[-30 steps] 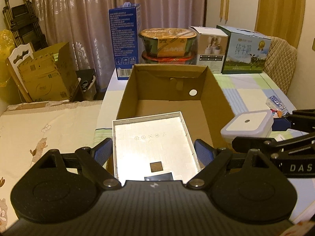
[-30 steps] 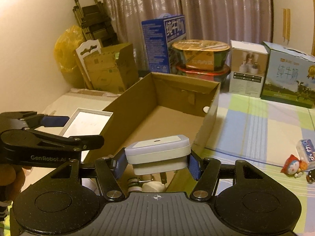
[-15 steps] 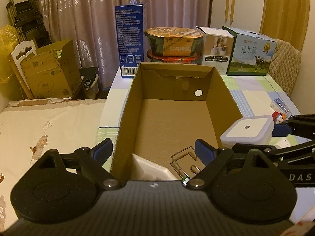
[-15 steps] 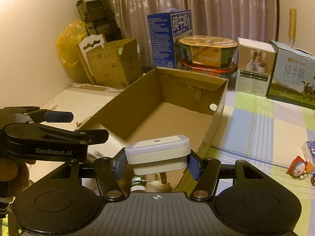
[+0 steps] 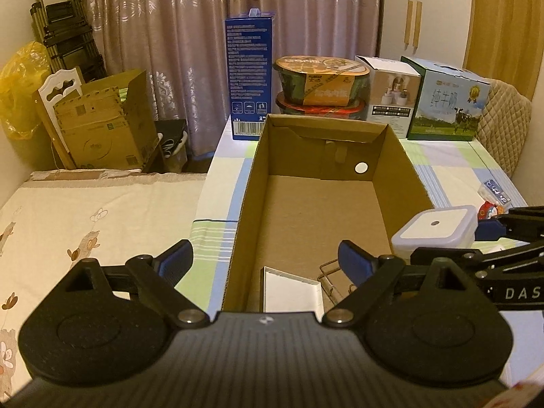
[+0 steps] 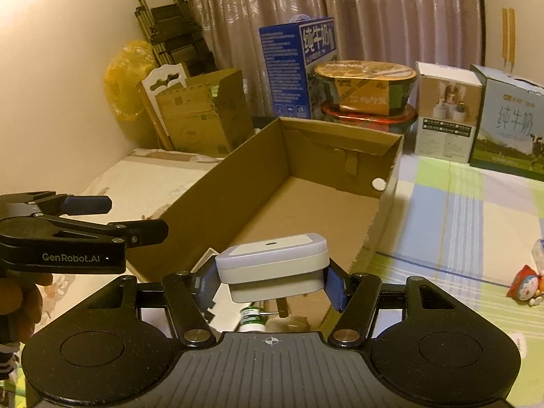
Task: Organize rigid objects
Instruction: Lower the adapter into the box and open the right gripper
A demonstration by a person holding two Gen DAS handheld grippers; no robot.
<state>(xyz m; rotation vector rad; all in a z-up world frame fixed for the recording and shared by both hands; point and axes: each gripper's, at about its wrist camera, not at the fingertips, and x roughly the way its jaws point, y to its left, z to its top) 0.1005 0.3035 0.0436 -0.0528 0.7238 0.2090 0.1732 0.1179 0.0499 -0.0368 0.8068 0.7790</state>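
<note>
I hold my left gripper (image 5: pixel 265 260) angled down over the near end of the cardboard box (image 5: pixel 397 170), jaws wide apart and empty above the white tray (image 5: pixel 290 289) lying inside. My right gripper (image 6: pixel 272 280), tilted the same way beside the box's right wall, is clamped on the white night light (image 6: pixel 272 260).
</note>
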